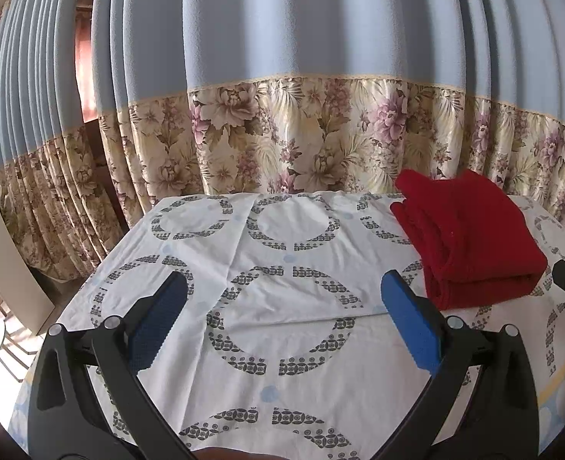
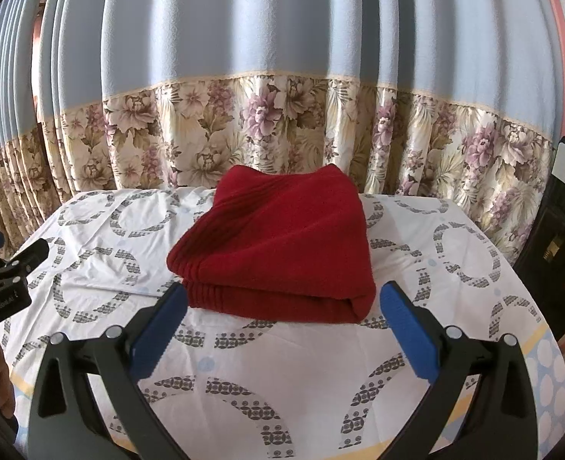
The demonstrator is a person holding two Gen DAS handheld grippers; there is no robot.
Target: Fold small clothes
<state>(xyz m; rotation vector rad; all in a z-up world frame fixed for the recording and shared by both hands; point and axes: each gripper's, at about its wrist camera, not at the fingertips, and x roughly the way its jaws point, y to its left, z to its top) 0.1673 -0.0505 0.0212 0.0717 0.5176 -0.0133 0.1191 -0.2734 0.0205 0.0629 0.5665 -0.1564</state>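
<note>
Blue curtains (image 2: 244,30) with a floral band along the bottom hang behind a table covered by a white cloth (image 1: 282,237) printed with grey ring patterns. On that cloth lies a red garment (image 2: 282,245), folded into a thick rectangle with its layered fold edge facing the near side. It sits toward the far right part of the table, its back edge close to the far edge by the curtains; in the left wrist view the same red garment (image 1: 466,241) shows at the right.

Both tongs are spread wide and hold nothing. The right gripper (image 2: 282,326) hovers just in front of the garment's near edge, its blue pads (image 2: 159,333) flanking the fold on either side without touching it. The left gripper (image 1: 282,322) hangs over bare cloth to the left of the garment, its blue pads (image 1: 412,329) apart from the fabric; the right-hand pad is near the garment's near left corner.

At the right edge of the right wrist view stands a dark appliance (image 2: 562,249) beside the table.
</note>
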